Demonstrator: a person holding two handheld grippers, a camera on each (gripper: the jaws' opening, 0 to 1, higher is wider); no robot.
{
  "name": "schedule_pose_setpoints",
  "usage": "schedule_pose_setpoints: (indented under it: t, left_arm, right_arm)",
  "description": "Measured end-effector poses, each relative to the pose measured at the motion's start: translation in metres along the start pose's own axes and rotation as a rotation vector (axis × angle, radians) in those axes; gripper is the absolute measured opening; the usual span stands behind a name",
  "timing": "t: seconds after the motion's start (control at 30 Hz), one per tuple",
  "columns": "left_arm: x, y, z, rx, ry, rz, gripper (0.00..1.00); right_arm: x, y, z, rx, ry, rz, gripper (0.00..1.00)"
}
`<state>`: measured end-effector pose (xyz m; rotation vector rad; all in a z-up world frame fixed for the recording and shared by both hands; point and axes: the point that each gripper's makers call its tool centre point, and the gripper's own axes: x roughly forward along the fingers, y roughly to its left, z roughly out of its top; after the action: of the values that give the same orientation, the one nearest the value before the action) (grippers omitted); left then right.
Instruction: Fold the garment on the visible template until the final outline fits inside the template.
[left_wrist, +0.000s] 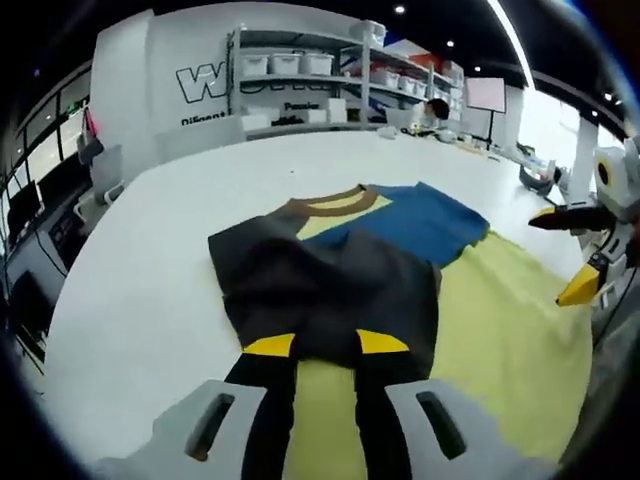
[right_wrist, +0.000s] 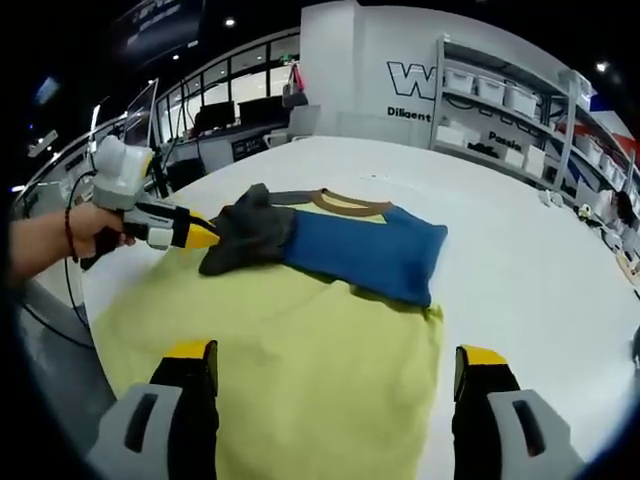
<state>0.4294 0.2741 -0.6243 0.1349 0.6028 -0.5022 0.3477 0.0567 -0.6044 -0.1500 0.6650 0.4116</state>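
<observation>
Closest to me, my right gripper (right_wrist: 335, 385) has its jaws wide apart, with nothing between them. It waits just above the near yellow part of the shirt (right_wrist: 300, 340), so it is ready to take the next fold.

A bit farther off, my left gripper (left_wrist: 325, 343) has its yellow tips close together on the dark sleeve (left_wrist: 330, 285). I think it is pinching the cloth, but the tips sit right on the fabric, so I can't be sure. I hold the sleeve here so I can lay it in over the body.

The blue sleeve (right_wrist: 370, 250) is already folded in across the chest. Past it is the brown collar (right_wrist: 350, 203).

The shirt lies flat on the white table (right_wrist: 520, 260). I can't pick out the template under it. Far behind are shelves with bins (left_wrist: 300, 70).
</observation>
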Motion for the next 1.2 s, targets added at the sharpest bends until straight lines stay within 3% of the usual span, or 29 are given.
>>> schedule_pose_setpoints:
  t: [0.27,0.43,0.57,0.83,1.1,1.2]
  left_arm:
    - [0.008,0.000,0.000,-0.024,-0.002,-0.020,0.00]
    - [0.003,-0.014,0.006,-0.053,-0.021,-0.064,0.00]
    - [-0.004,-0.022,0.018,-0.101,-0.063,-0.086,0.00]
    - [-0.021,-0.044,0.066,-0.122,-0.225,-0.151,0.00]
    - [-0.024,-0.062,0.084,-0.174,-0.269,-0.206,0.00]
    - [-0.022,-0.071,0.088,-0.186,-0.275,-0.222,0.00]
  right_arm:
    - [0.003,0.006,-0.001,-0.023,0.009,0.018,0.98]
    - [0.003,0.004,-0.001,-0.022,0.009,0.014,0.98]
    - [0.003,0.004,-0.002,-0.020,0.009,0.016,0.98]
    - [0.005,0.013,0.003,-0.090,0.002,0.032,0.97]
    - [0.013,0.020,0.019,-0.095,-0.037,0.055,0.92]
    - [0.017,0.032,0.034,-0.123,-0.070,0.076,0.88]
